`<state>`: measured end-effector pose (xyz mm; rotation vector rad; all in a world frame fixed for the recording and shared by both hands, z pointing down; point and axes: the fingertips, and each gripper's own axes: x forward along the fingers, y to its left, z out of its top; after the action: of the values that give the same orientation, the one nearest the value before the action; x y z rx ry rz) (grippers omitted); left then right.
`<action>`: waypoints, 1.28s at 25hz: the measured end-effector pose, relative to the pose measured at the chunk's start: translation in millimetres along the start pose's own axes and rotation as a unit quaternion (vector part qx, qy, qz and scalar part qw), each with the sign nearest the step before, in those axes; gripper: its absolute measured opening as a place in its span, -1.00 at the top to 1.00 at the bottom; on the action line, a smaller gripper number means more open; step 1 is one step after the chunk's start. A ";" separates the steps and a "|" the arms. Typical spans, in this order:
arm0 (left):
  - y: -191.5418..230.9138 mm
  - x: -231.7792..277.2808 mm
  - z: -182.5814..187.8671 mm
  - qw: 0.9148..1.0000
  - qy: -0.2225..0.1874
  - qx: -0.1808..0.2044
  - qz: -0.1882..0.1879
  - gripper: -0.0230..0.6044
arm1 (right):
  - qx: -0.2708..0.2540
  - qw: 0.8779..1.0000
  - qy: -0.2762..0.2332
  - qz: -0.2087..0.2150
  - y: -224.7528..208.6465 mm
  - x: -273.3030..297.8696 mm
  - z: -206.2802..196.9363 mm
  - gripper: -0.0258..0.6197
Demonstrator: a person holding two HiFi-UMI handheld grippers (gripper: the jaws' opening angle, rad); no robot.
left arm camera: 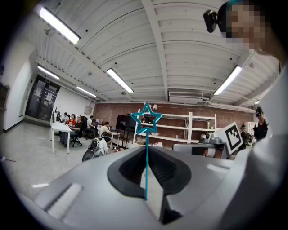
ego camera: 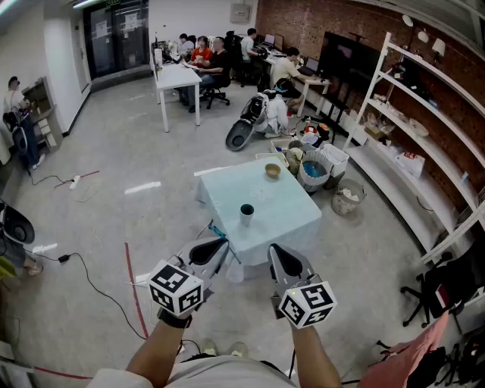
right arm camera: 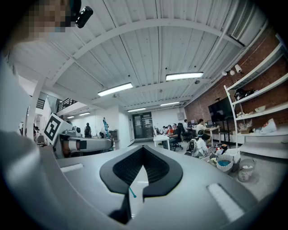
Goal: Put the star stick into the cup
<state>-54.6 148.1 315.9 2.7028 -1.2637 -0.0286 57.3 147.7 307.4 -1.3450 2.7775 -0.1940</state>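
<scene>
While left gripper clamps star stick, cup on table, brick wall

One star stick, one cup

A table stood ahead, with a cup near its near left edge and a bowl at its far edge. Baskets sat on the floor behind the table to the right, before shelves along the right wall. The left gripper and right gripper hung side by side at the table's near edge. The star stick stood upright between the left gripper's jaws.
</scene>
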 end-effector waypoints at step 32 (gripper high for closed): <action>-13.2 51.5 -2.3 0.999 -0.024 0.019 0.045 0.86 | 0.031 0.999 -0.028 -0.007 -69.9 -18.0 -3.4 0.89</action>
<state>-11.2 117.4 318.7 2.6904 -1.4116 -0.0593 122.6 119.2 319.9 -1.3350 2.6948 -0.2364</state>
